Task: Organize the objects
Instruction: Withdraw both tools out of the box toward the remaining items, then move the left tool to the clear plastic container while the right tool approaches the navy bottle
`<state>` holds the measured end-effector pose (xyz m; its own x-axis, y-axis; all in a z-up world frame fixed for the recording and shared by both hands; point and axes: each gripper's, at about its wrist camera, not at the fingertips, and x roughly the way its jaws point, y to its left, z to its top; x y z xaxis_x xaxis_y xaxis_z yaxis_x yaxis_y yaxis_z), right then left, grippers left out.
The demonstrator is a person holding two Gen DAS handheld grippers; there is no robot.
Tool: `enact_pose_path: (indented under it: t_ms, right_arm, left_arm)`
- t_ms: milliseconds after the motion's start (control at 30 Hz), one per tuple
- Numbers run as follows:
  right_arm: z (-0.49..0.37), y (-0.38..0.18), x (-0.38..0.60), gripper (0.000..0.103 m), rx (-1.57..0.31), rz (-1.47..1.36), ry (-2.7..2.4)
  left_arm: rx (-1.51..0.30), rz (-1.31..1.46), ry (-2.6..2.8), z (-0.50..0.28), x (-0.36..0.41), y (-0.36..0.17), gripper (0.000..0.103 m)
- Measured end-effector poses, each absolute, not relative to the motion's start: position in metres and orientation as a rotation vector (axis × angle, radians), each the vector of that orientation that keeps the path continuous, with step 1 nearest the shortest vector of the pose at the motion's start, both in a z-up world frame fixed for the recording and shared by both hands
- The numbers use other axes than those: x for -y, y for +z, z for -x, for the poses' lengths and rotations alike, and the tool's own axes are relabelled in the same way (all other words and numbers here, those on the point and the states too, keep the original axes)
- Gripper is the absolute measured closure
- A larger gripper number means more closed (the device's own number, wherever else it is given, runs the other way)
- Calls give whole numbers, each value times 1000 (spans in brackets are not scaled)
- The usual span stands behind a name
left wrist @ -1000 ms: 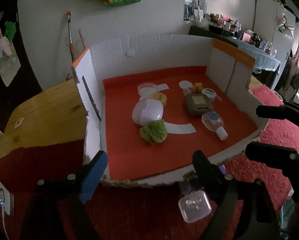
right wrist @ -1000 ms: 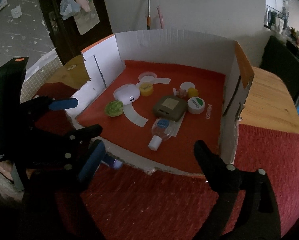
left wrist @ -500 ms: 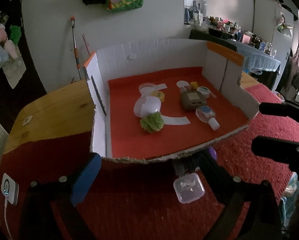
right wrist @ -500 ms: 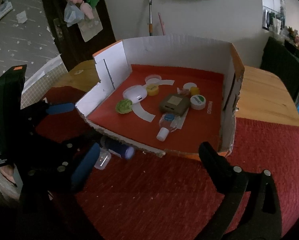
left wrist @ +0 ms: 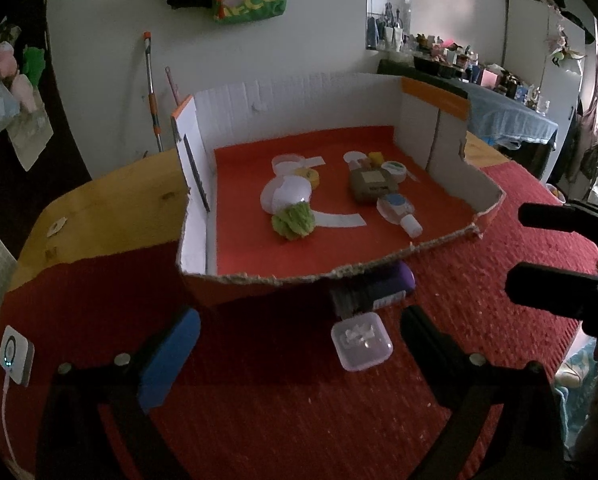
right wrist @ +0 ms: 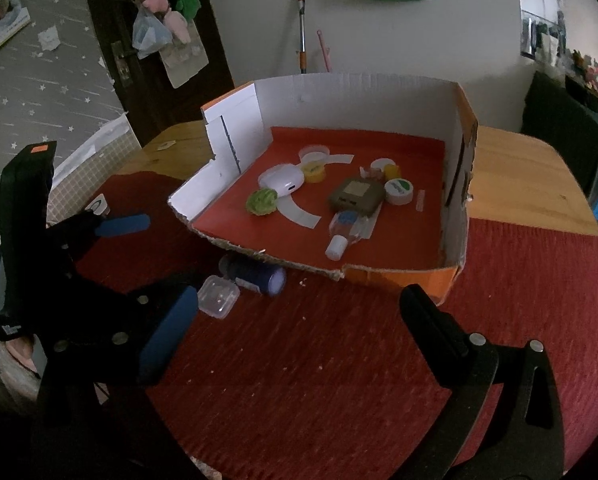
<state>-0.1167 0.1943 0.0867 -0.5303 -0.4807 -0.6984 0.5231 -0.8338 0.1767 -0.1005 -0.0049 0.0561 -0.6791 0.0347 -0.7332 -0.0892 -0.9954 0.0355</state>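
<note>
clear case lies on the red cloth between the spread jaws of the left gripper, touched by neither. just beyond it a purple bottle lies against the cardboard tray's front wall. right gripper also hangs released, empty, above the cloth. inside the tray sit a green ball, white pod and brown box.
</note>
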Motion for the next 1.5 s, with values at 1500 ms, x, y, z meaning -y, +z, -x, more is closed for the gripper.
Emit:
enact_pose_path:
  t_ms: [1500]
  right_arm:
    - [134, 29, -116, 0, -98, -1210, -2460]
  left_arm:
    - [-137, 1336, 2826, 112, 75, 19, 2]
